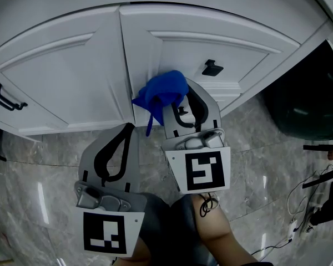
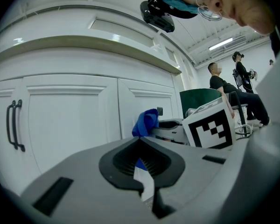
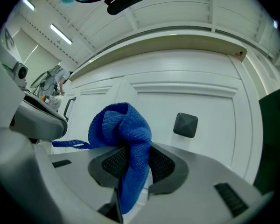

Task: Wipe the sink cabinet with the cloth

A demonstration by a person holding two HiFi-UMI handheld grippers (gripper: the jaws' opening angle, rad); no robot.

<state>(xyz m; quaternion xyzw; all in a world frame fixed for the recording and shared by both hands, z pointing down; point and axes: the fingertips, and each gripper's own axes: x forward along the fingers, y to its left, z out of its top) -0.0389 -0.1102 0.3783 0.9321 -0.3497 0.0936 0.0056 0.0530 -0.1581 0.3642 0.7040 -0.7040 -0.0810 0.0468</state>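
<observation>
Clamping the blue cloth [image 1: 165, 92], the right gripper [image 1: 180, 97] faced the cabinet door [image 1: 233, 54] to wipe; the left gripper [image 1: 126, 132] idled, jaws together.

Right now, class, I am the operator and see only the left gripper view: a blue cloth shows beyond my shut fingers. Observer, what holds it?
Observer: The right gripper. Its fingers are shut on the blue cloth, which bunches above them.
Operator: Where is it on the sink cabinet?
Observer: In the head view it lies over the seam between the two doors of the sink cabinet, low down. I cannot confirm contact.
Operator: And my gripper?
Observer: The left gripper sits over the marble floor, short of the doors.
</observation>
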